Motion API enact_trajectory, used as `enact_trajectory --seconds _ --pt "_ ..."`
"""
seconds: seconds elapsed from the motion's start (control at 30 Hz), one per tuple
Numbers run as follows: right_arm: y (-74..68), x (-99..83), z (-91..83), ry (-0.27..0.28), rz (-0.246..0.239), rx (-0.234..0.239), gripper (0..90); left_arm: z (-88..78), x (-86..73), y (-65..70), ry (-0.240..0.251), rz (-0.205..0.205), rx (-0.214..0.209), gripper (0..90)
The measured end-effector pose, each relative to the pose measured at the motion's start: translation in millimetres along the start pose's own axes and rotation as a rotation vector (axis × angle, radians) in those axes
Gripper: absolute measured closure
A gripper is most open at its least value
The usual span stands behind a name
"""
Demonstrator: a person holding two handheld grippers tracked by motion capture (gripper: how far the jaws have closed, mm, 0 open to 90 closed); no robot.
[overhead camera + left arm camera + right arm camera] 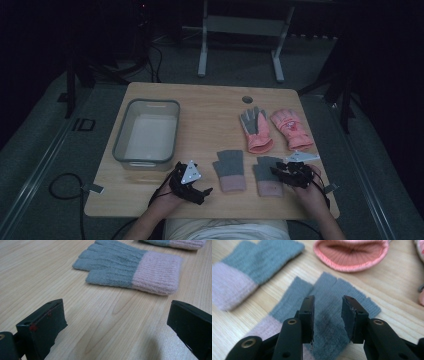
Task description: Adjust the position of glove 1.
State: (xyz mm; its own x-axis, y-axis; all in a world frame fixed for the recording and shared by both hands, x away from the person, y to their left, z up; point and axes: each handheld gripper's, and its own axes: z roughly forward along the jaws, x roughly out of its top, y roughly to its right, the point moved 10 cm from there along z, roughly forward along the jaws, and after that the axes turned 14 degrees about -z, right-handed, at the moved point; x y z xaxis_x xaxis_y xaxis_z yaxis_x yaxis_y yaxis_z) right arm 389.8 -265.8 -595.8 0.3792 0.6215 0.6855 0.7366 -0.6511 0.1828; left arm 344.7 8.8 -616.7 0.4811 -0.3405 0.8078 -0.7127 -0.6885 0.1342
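Note:
Two grey knit gloves with pale pink cuffs lie flat near the table's front edge. My right gripper point(278, 173) point(328, 312) hangs just over the right one point(267, 177) point(342, 290), jaws a little apart, with nothing pinched between the pads. The left one point(230, 170) point(125, 267) point(257, 262) lies beside it, ahead of my left gripper point(202, 192) point(115, 322), whose jaws stand wide open over bare wood. Farther back lie a grey-palmed pink glove point(256, 129) point(352, 252) and a pink glove point(291, 129).
A clear plastic bin point(146, 132) sits at the table's left, nothing in it. A round cable hole point(247, 99) is near the far edge. Cables trail from both grippers off the front edge. A white frame stands on the floor beyond the table.

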Motion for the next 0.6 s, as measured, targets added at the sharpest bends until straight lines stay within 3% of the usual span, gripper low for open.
enact_trajectory --seconds 0.4,0.5,0.6 --pt "-3.0 -14.9 15.2 -0.049 -0.005 0.039 58.8 -0.1 -0.1 0.6 0.0 0.006 -0.002 1.3" --pt "-3.1 -14.8 16.3 -0.053 -0.014 0.027 64.1 -0.1 -0.1 0.6 0.0 0.005 -0.002 1.3" --pt "-4.7 -14.4 16.7 -0.046 -0.009 0.014 76.1 -0.1 -0.2 0.7 0.0 0.006 -0.001 1.3"
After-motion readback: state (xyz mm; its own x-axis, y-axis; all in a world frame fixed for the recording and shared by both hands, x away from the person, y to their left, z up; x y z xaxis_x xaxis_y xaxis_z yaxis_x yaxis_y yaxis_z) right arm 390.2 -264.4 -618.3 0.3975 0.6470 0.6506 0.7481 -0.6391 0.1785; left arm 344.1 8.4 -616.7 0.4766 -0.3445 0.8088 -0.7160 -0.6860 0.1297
